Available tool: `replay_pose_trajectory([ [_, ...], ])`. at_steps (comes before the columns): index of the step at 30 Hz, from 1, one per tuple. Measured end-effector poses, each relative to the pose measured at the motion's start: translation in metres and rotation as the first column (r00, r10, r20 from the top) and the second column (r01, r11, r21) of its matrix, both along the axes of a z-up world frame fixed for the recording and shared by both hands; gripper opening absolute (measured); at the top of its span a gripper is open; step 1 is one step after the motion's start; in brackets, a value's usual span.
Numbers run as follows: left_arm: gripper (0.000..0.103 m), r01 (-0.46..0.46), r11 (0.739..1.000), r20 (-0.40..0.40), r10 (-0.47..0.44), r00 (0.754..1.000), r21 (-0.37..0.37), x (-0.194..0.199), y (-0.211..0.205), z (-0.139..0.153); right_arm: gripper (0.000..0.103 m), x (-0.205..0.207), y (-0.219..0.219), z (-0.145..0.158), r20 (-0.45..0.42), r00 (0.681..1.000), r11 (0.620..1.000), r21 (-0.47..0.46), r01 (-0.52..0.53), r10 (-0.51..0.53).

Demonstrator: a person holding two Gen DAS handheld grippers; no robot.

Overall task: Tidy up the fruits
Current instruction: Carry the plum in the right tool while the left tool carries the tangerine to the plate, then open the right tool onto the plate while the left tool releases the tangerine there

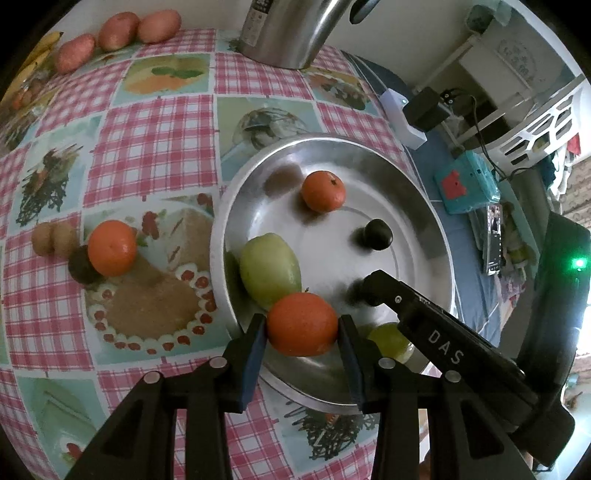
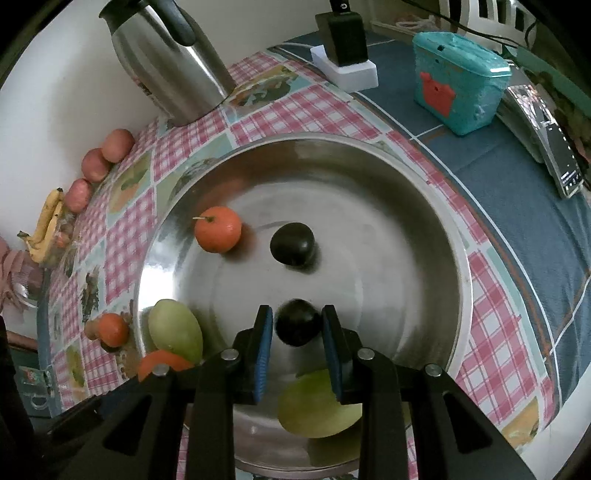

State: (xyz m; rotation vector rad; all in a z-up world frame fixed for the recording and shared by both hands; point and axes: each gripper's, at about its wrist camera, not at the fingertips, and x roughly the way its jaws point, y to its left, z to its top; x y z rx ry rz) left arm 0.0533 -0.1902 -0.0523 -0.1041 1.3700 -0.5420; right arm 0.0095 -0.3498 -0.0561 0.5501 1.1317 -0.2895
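My left gripper (image 1: 302,328) is shut on an orange (image 1: 301,317), held over the near rim of a steel bowl (image 1: 221,236). In the right wrist view my right gripper (image 2: 297,330) is shut on a dark plum (image 2: 297,321) above the bowl (image 2: 458,258). Inside the bowl lie a small orange (image 2: 218,234), another dark plum (image 2: 291,243) and two green fruits (image 2: 175,330) (image 2: 317,404). Left of the bowl, on the checked cloth, sit another orange (image 1: 112,247), a dark fruit (image 1: 83,267) touching it, and small brown fruits (image 1: 55,240).
A steel kettle (image 2: 166,59) stands behind the bowl by the wall. Reddish fruits (image 1: 118,31) and bananas (image 1: 37,59) lie along the table's far left edge. To the right are a teal box (image 2: 458,81), a white charger block (image 2: 347,74) and a phone (image 2: 561,162).
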Motion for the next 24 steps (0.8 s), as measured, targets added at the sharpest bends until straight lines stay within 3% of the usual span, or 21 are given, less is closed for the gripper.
replay_pose_trajectory([
  [24,0.046,0.013,1.0,-0.016,-0.013,1.0,0.007,0.0,-0.001,0.002,0.029,0.002,0.001,0.012,0.034,0.999,0.999,-0.034,0.007,-0.006],
])
